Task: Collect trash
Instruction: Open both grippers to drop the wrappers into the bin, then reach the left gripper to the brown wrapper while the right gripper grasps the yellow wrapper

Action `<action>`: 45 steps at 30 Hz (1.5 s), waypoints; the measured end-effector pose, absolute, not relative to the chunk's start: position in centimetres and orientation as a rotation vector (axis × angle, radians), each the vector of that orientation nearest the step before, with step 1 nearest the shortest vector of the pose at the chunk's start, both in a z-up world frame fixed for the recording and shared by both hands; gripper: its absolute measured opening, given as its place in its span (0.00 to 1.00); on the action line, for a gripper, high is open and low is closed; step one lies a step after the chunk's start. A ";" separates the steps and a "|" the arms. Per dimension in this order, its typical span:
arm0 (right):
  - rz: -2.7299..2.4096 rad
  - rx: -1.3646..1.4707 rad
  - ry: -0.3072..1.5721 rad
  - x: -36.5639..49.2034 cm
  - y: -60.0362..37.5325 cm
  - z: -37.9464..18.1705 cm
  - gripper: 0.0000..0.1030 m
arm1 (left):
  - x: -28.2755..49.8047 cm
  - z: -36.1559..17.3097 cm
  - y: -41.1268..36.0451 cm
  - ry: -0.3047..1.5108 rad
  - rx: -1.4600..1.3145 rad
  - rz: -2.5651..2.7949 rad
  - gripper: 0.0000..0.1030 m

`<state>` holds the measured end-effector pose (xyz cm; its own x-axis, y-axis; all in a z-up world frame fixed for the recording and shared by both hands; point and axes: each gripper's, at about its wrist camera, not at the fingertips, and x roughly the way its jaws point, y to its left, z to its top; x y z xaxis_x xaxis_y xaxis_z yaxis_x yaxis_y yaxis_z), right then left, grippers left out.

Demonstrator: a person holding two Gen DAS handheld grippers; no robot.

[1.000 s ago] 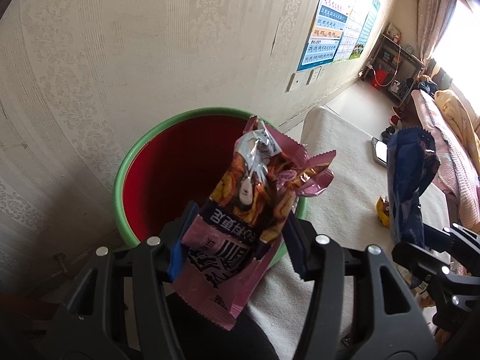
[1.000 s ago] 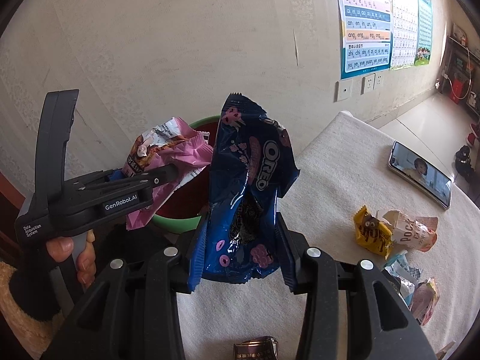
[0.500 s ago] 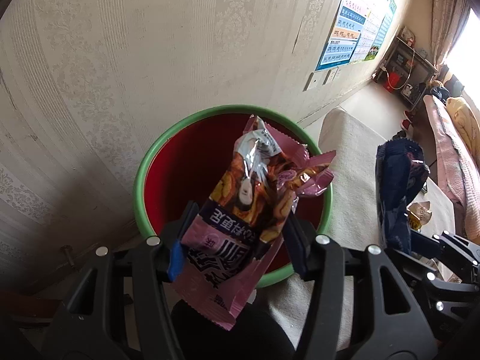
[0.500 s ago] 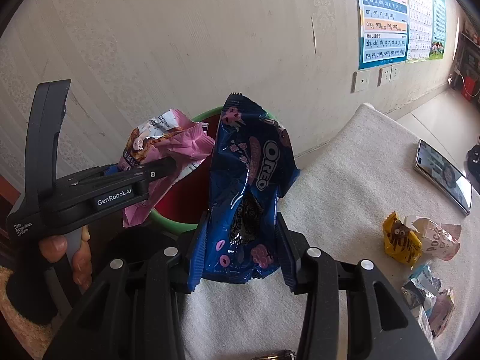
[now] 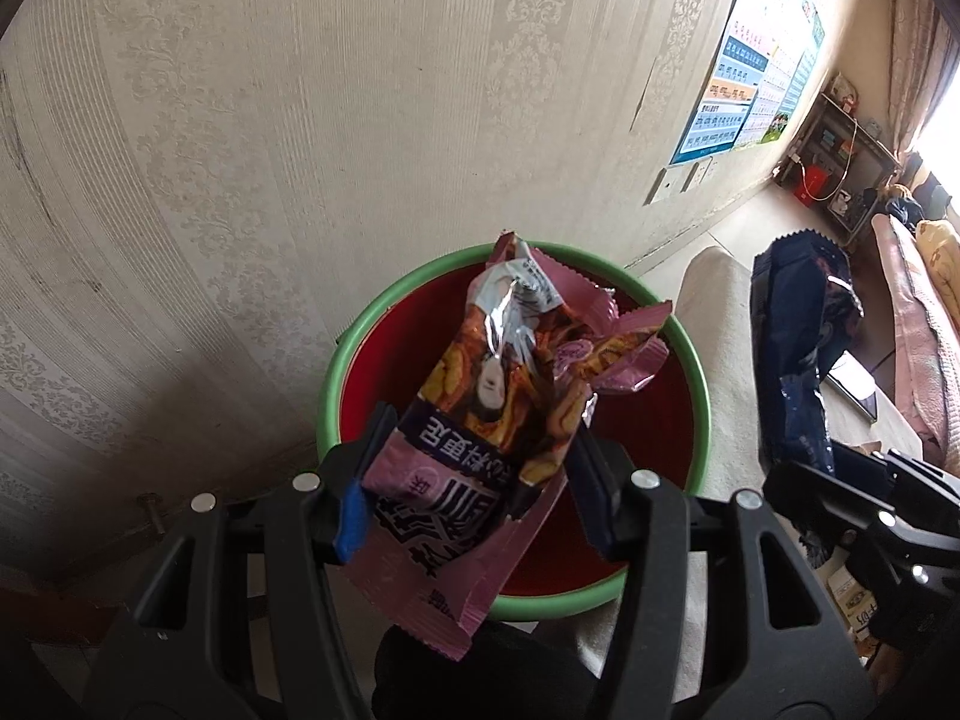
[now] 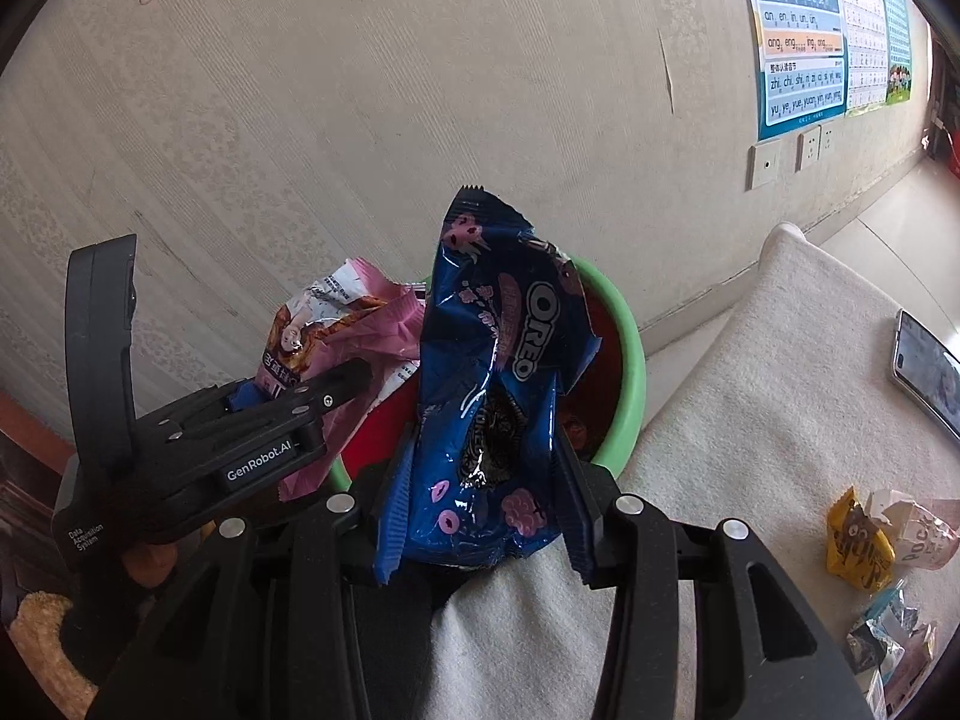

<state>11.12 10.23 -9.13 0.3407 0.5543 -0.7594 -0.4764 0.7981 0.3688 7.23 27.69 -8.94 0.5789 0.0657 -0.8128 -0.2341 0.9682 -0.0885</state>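
Bin [image 5: 420, 306] under gripper-held pink wrapper [image 5: 480, 420]

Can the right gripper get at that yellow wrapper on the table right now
Probably not yet. The right gripper is shut on the Oreo wrapper, so its jaws are full. The yellow wrapper lies uncovered on the table; dropping the Oreo wrapper in the bin first would free it.

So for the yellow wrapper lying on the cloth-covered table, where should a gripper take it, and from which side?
Probably at the upper peak of the yellow wrapper, coming from above. It lies crumpled on the cloth, and its raised top corner gives the fingers something to close across. Its right edge sits against the pale torn packet, so a sideways approach from there looks blocked.
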 end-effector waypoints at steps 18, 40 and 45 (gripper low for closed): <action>0.637 0.180 0.983 8.1 0.4 -7.7 0.73 | 5.5 -9.3 24.3 0.926 -0.158 0.122 0.78; 0.603 0.316 1.420 -2.5 -6.9 -16.2 0.66 | 3.8 -11.4 15.2 1.009 -0.096 -0.092 0.78; 0.543 0.318 1.329 -1.7 -8.6 -14.5 0.45 | 3.8 -11.7 15.3 1.018 -0.095 -0.096 0.78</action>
